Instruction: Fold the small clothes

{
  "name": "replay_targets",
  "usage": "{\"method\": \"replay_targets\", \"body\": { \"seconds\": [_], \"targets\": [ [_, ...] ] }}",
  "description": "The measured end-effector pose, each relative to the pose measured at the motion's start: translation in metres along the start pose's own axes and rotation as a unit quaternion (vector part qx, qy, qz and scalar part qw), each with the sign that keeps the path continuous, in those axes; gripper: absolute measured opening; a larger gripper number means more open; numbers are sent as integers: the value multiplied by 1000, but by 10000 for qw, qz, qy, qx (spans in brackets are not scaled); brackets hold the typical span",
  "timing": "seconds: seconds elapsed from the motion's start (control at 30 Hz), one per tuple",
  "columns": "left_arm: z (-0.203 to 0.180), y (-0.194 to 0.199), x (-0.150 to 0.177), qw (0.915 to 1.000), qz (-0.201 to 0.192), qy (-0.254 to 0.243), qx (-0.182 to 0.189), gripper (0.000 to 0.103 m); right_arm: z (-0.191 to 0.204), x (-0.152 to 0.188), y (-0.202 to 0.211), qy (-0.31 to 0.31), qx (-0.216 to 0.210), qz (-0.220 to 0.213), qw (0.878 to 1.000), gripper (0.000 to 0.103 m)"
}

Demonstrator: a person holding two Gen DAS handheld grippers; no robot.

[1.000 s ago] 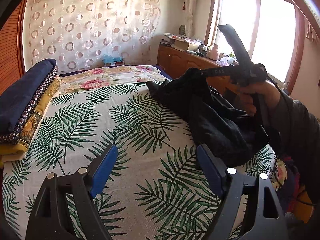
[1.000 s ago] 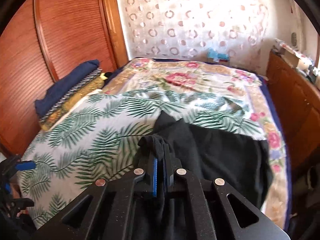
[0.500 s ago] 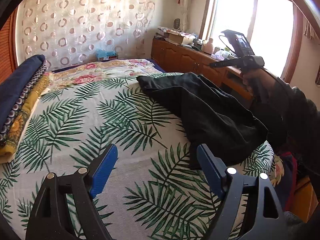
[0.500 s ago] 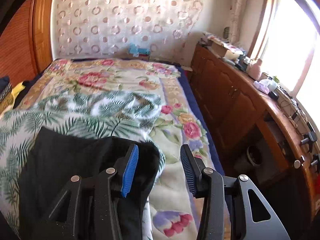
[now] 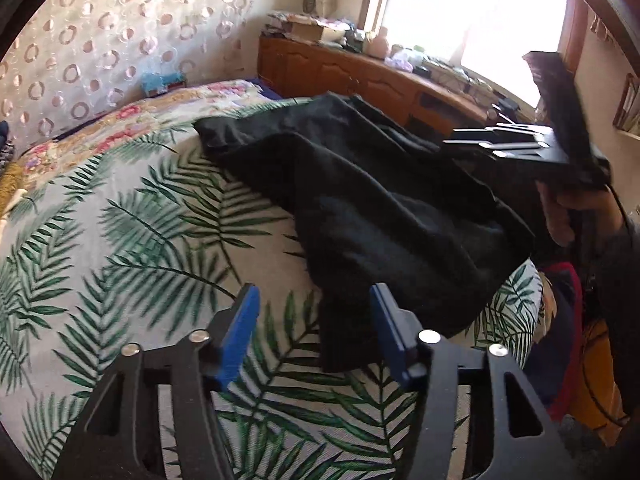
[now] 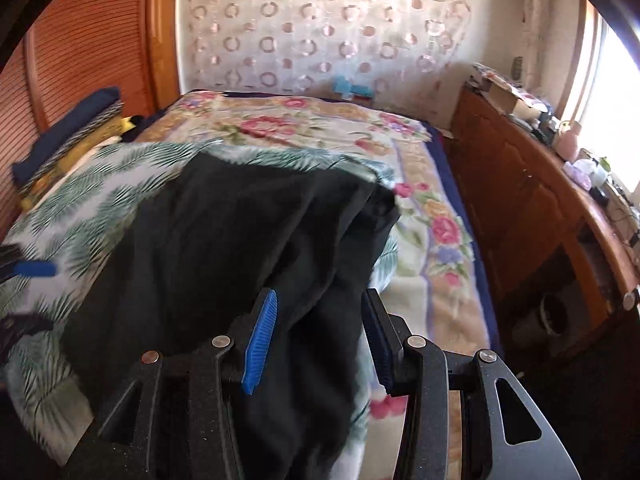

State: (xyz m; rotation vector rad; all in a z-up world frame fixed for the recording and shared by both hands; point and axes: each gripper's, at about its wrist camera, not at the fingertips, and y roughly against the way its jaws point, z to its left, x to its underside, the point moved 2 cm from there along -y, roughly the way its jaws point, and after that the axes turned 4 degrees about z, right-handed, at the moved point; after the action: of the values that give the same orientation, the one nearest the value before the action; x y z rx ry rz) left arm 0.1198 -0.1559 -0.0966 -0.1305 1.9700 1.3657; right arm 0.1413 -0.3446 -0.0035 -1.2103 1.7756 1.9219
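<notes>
Black garment point(image 5: 384, 216) lies on the bed's palm-leaf sheet point(image 5: 132, 248), left gripper point(image 5: 314, 322) just narrowing but pinching nothing, right gripper point(image 6: 318, 332) parted astride its edge, and only that view shows the folded stack point(image 6: 68, 132).

The small garment point(image 5: 384, 208) is plain black. The sheet point(image 5: 132, 248) under it is white with big green palm leaves. Further back, the blanket point(image 6: 304, 128) has pink flowers on cream. The curtain point(image 6: 320, 28) is white with pink rings. The folded pile point(image 6: 68, 136) is dark blue and yellow. The cupboard point(image 6: 520, 200) is orange-brown wood.
</notes>
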Motion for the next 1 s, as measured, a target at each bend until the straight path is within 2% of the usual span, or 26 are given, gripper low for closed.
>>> {"method": "replay_targets", "body": {
  "seconds": [0.17,0.33,0.4,0.43,0.47,0.5,0.53,0.6,0.7,0.73,0.83,0.93,1.0],
  "targets": [
    [-9,-10,8,9997,229,-39,113,51,6,52,33,-86,-209,-76,9997,46],
    [-15,-12,15,9994,308,-62,148,51,7,74,44,-221,-303,-32,9993,46],
    [-18,-15,15,9990,337,-89,277,35,6,79,41,-260,-303,27,9992,46],
    [-19,-15,16,9986,379,-112,353,20,9,77,36,-251,-299,40,9992,46],
    [-21,-14,17,9983,409,-137,401,10,11,77,35,-228,-308,36,9993,46],
    [-24,-12,18,9980,441,-161,422,10,10,78,34,-206,-348,24,9992,38],
    [-28,-6,19,9981,417,-198,404,9,9,79,32,-191,-396,18,9990,22],
    [-34,9,22,9983,326,-268,407,8,6,78,37,-169,-422,-79,9989,16],
    [-45,35,27,9981,233,-256,519,8,-1,75,55,-270,-523,-302,9978,13],
    [-49,41,28,9983,227,-306,451,8,-5,76,63,-312,-499,-384,9975,8],
    [-52,43,35,9981,324,-338,397,8,-18,81,88,-454,-457,-610,9961,7],
    [-50,37,42,9981,429,-296,313,8,-31,93,96,-523,-119,-505,9973,4],
    [-46,33,42,9983,459,-234,287,11,-36,101,86,-636,-188,-290,9974,4]
  ]
}}
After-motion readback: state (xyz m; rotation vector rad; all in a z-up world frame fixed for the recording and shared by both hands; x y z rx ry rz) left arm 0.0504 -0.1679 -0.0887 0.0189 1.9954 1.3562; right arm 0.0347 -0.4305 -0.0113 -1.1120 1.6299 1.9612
